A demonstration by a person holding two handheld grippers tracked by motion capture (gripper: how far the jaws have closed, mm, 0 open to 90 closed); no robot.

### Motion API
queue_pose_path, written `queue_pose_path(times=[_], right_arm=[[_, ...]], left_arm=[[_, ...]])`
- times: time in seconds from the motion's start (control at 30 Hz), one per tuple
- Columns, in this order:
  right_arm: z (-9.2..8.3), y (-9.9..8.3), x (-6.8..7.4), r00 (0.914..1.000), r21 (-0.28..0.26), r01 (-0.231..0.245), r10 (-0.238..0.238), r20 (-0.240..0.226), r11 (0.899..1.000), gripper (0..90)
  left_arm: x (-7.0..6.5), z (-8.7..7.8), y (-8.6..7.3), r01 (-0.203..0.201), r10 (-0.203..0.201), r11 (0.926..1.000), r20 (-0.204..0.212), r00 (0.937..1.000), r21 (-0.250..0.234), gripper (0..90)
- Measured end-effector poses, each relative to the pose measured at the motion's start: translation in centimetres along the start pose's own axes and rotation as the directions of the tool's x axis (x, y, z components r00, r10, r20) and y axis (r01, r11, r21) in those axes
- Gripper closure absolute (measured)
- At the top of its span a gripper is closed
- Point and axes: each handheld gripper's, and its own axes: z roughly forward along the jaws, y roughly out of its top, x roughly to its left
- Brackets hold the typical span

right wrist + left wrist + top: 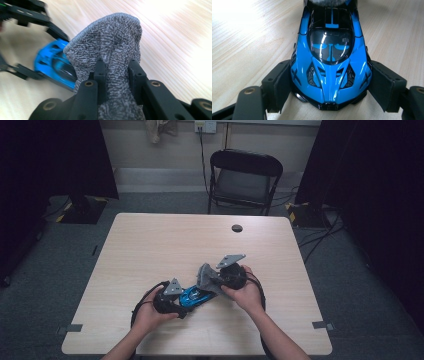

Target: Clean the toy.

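Fingers (pixel 279 85) of the left gripper (pixel 329 90) are seen pressed against both flanks of a blue toy car (pixel 330 57), which is clamped at its nose end; the car is held just above or on the wooden table (pixel 249 37), contact with the surface cannot be told. In the right gripper view, the right gripper (pixel 117 72) is closed tightly on a bunched grey knitted cloth (pixel 110 42), whose free end stands up past the pads. The cloth is placed over the far end of the car, and touching is indicated in the left gripper view, where grey fabric covers the car's tail. In the high view, both grippers are held close together near the front middle of the table, the car lying between them. A black folding chair (pixel 244 177) is noted behind the table.
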Motion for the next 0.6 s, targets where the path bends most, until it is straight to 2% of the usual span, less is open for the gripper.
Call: queue_pose_path(times=[0.13, 0.3, 0.6], right_arm=[[0.4, 0.9, 1.6, 0.9982, -0.027, 0.032, -0.033, -0.05, 0.999, 73.4], [1.5, 1.3, 3.6, 0.9927, -0.017, 0.076, -0.077, -0.093, 0.997, 73.3], [3.5, 0.8, 5.6, 0.9799, 0.009, 0.137, -0.134, -0.147, 0.991, 72.7]], left_arm=[[0.0, 0.0, 0.0, 0.0, 0.0, 1.0, 0.0, 1.0, 0.0, 24.3], [0.0, 0.0, 0.0, -0.001, 0.001, 1.0, -0.001, 1.0, 0.0, 24.3], [0.0, 0.0, 0.0, -0.003, 0.003, 1.0, -0.002, 1.0, 0.002, 24.3]])
